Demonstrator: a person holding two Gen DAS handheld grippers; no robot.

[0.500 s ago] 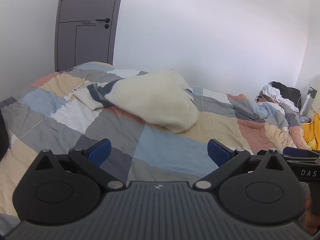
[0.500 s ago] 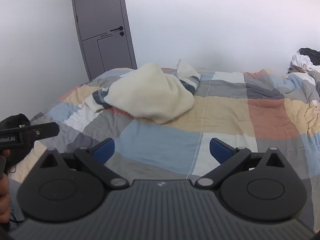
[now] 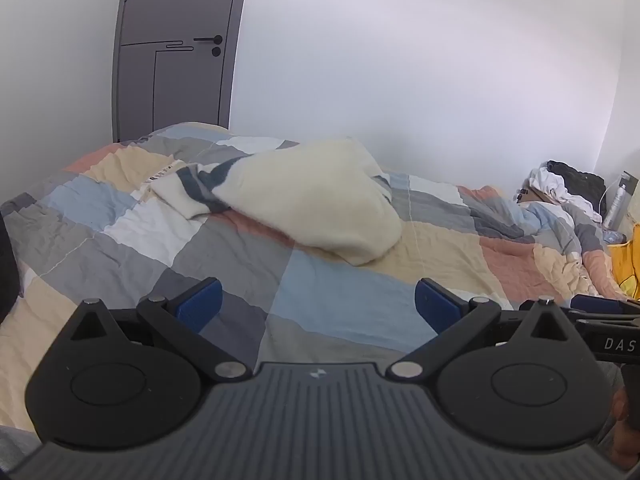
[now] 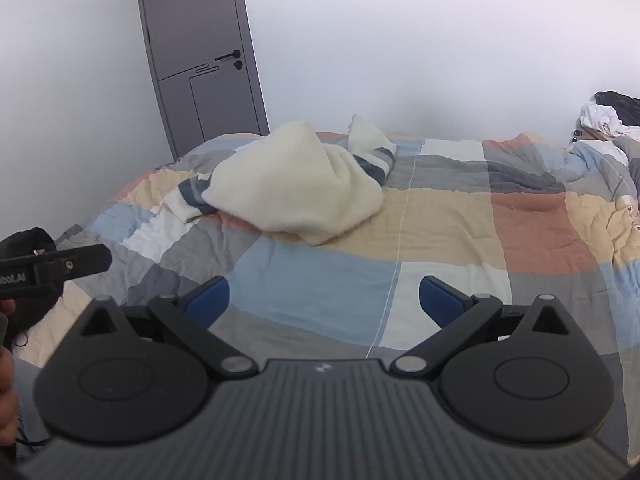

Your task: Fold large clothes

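Note:
A cream fleece garment with dark grey and white striped sleeves (image 3: 312, 204) lies crumpled in a heap on the patchwork bed (image 3: 340, 304). It also shows in the right wrist view (image 4: 292, 188). My left gripper (image 3: 318, 306) is open and empty, held above the near part of the bed, short of the garment. My right gripper (image 4: 324, 300) is open and empty too, above the near part of the bed. The left gripper's body shows at the left edge of the right wrist view (image 4: 56, 266).
The checked quilt (image 4: 460, 220) covers the bed. A pile of white and dark clothes (image 3: 560, 184) lies at the far right by the wall, with a yellow item (image 3: 628, 264) near it. A grey door (image 3: 176, 48) stands behind the bed.
Both grippers have shifted slightly; the view barely differs. The garment has not moved.

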